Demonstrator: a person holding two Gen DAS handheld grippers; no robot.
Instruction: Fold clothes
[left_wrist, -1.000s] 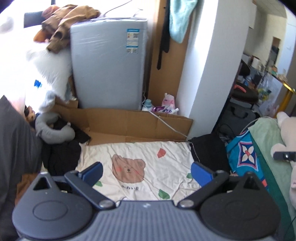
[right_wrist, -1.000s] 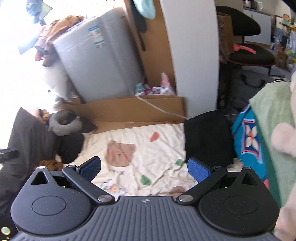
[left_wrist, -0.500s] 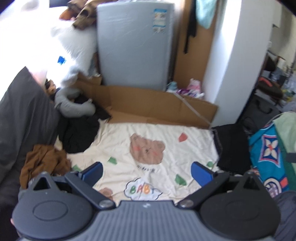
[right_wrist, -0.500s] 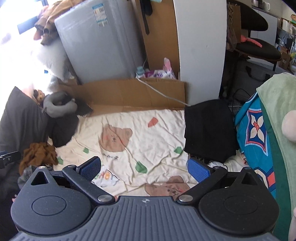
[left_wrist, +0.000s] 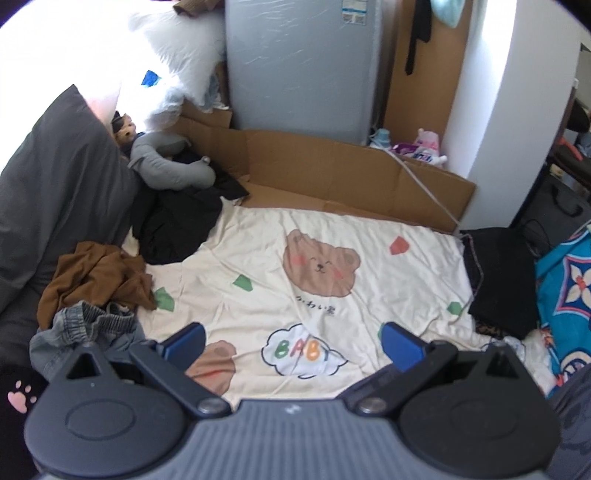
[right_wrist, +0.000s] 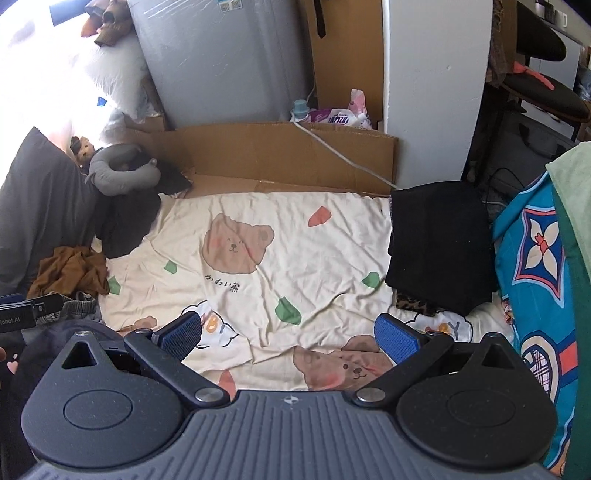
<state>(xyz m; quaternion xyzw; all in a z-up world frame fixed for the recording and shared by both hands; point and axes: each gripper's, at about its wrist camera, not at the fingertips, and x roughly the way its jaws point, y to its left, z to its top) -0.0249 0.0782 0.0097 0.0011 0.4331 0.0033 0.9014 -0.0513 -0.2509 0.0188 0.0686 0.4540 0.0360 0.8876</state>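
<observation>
While both grippers hovering wide open, empty: left gripper (left_wrist: 291, 341), right gripper (right_wrist: 288, 334). Brown garment (left_wrist: 96, 273) lying crumpled at sheet's (left_wrist: 369, 295) left edge, beside grey jeans (left_wrist: 85, 328). Likely soft, light, floppy; pinching hem or collar edge probably best.

Soft cloth everywhere, hard matt plastic up front

Cream bear-print sheet (left_wrist: 325, 258) looks like smooth, creased cotton; at nine o'clock the brown garment (left_wrist: 96, 273) sits crumpled and matt. Twelve o'clock: raw cardboard (left_wrist: 332, 170), then a glossy film-wrapped grey appliance (left_wrist: 295, 62). The left gripper (left_wrist: 291, 341) shows matt black plastic with ribbed blue pads (left_wrist: 400, 345).
</observation>
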